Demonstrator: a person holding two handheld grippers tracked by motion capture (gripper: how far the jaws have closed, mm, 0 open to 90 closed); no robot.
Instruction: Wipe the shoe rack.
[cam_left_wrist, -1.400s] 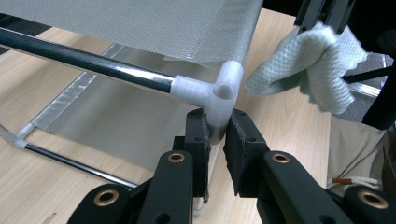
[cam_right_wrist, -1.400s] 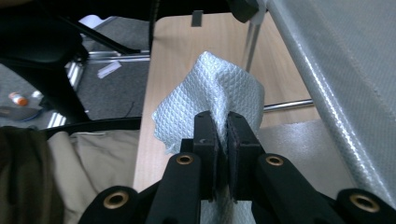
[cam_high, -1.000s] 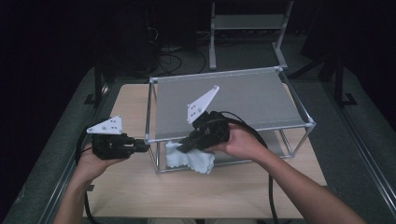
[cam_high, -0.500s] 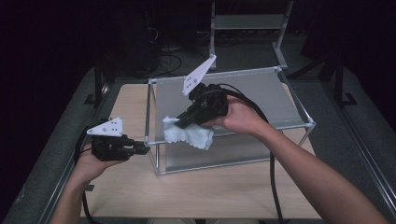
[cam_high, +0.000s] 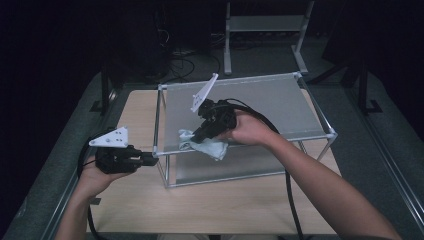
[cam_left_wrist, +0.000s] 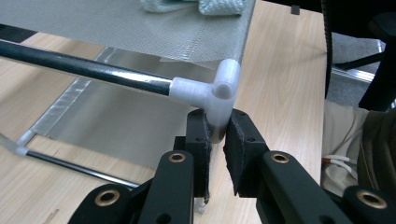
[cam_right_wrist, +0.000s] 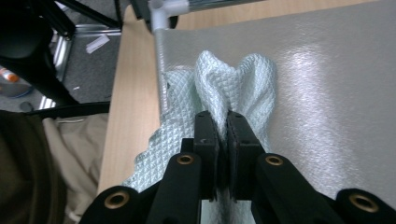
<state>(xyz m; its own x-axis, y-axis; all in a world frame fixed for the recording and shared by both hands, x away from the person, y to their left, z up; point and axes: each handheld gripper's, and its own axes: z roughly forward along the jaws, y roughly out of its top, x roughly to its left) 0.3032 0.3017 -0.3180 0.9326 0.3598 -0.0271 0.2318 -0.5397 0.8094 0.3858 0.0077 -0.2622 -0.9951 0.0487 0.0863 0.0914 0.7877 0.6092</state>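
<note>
My right claw (cam_high: 192, 138) pinches a soft, light waffle-weave cloth (cam_high: 207, 147) by a bunched fold on the mesh shelf (cam_high: 280, 107) near its front rail, where it should drape limply, while my left claw (cam_left_wrist: 217, 135) clamps the frame's white corner joint (cam_left_wrist: 219, 86).

Left gripper (cam_high: 150, 159) and right gripper (cam_high: 194, 139): matte black bodies, each topped by a grey three-cornered plate with small holes. Jaws are black bars with brass-ringed screw holes and dark felt-like pads. Thick black cable trails from each toward the near edge. Forearms bare, no sleeves visible. Beige trousers in both gripper views.
</note>
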